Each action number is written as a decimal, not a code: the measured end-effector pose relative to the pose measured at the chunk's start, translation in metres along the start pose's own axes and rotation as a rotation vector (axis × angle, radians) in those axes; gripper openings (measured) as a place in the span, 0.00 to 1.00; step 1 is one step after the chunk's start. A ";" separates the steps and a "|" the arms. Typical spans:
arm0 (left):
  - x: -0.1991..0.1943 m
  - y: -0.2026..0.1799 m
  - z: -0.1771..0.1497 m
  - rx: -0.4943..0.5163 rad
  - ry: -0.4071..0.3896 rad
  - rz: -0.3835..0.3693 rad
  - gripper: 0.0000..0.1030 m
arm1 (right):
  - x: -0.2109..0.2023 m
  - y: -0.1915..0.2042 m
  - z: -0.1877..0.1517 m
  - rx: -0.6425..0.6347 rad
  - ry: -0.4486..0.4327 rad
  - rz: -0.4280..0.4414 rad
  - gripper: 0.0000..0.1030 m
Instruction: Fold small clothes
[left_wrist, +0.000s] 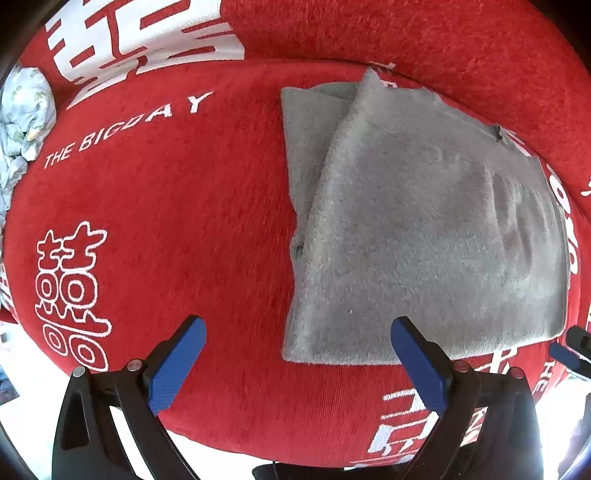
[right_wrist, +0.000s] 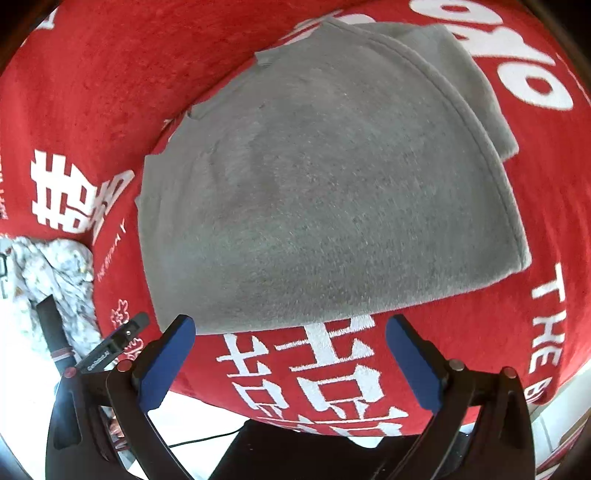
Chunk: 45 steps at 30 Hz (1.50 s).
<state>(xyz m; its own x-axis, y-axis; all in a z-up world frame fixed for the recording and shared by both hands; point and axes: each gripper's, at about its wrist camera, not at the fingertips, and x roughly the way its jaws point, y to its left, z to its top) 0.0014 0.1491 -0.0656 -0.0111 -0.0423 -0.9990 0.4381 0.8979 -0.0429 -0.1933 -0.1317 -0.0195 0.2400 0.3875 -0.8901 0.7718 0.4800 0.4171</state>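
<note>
Lying folded on the red cloth-covered surface (left_wrist: 184, 221), the grey garment (left_wrist: 424, 240) has bare red cloth to its left and a near edge just beyond both tools. Left tool (left_wrist: 297, 354) points straight down, right tool (right_wrist: 290, 350) slants downward; both stand wide apart, holding nothing.

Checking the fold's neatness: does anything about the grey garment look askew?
Yes. The grey garment's top layer lies skewed over the lower layer, which sticks out along one side, so the edges don't line up.
</note>
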 end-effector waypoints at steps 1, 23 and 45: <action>0.002 -0.001 0.002 0.000 0.003 0.000 0.98 | 0.001 -0.002 -0.001 0.005 0.002 0.004 1.00; 0.023 -0.019 0.011 0.038 0.021 0.008 0.98 | 0.046 0.029 -0.023 -0.012 0.069 0.187 1.00; 0.054 0.056 0.048 -0.128 0.040 -0.316 0.98 | 0.133 0.054 -0.044 0.207 0.108 0.562 1.00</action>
<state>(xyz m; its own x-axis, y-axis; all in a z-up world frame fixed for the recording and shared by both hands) 0.0679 0.1761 -0.1213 -0.1649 -0.3120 -0.9357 0.2911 0.8910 -0.3484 -0.1458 -0.0199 -0.1078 0.5911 0.6197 -0.5163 0.6456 0.0201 0.7634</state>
